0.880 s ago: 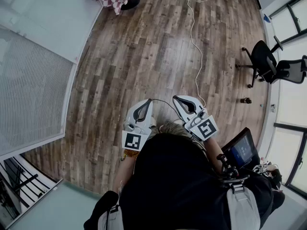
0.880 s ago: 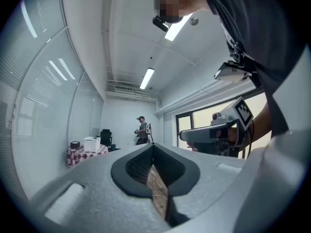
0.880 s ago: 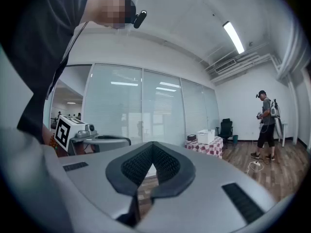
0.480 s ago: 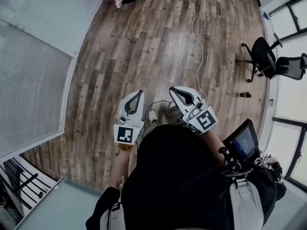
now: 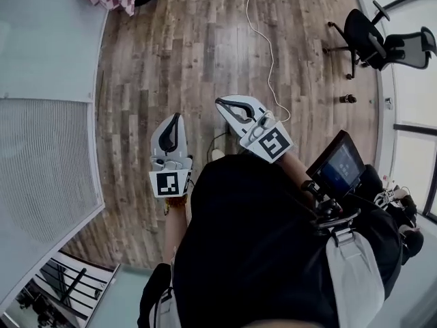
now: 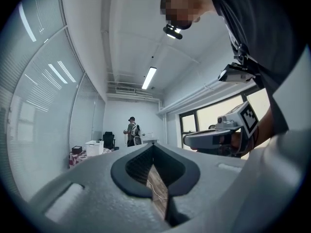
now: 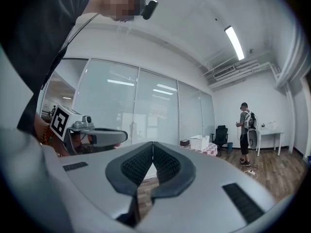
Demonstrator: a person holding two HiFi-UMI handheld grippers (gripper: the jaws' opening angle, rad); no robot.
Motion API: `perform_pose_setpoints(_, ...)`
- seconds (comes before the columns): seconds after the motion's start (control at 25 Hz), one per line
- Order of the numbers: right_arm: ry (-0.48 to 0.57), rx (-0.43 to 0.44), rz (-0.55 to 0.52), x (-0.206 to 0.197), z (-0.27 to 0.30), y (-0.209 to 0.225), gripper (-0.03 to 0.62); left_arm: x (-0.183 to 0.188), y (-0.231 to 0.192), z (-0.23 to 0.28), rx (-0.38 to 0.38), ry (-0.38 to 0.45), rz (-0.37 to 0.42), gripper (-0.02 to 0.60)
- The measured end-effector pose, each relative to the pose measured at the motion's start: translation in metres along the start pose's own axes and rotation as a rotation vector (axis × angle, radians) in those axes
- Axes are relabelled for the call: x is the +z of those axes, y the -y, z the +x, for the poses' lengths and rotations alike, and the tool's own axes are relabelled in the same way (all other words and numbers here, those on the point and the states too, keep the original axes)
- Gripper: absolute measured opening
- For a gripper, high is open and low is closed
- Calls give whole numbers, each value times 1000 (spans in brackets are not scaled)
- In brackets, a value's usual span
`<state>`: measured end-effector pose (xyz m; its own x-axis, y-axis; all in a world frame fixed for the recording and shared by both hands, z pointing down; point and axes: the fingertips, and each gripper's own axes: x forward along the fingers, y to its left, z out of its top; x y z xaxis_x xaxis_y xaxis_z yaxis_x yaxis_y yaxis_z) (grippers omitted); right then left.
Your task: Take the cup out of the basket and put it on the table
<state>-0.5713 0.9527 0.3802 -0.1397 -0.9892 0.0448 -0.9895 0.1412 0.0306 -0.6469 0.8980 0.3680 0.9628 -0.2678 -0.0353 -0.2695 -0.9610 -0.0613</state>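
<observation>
The left gripper (image 5: 176,117) and right gripper (image 5: 221,103) were held level above a wooden floor (image 5: 205,39), each with jaws pressed together on nothing. No cup or basket showed. The task seemed unstarted; reaching the basket likely came next.

From the head: looks steeply down, high above wood floor (image 5: 205,60). On left gripper (image 5: 175,117) and right gripper (image 5: 220,102): sits close behind own jaws, faces level down the room. Shared by both: distant standing person (image 6: 131,130), checkered table (image 6: 77,157), the latter also seen from the head
</observation>
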Motion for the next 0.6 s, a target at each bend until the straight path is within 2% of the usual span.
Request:
perform_pose_setpoints(0.2, 38, 1, 9, 3, 21, 89, 11, -10, -4, 101, 19, -52, -31, 6)
perform_pose_setpoints(0.36, 51, 23, -13, 1, 32, 154, 11, -16, -3, 169, 16, -83, -21, 6)
perform_pose_setpoints(0.52, -32, 28, 50, -26, 40, 199, 11, -28, -7, 216, 9, -99, -29, 6)
perform_pose_setpoints(0.6, -44, 31, 41, -34, 52, 221, 11, -31, -16, 237, 18, -96, -34, 6)
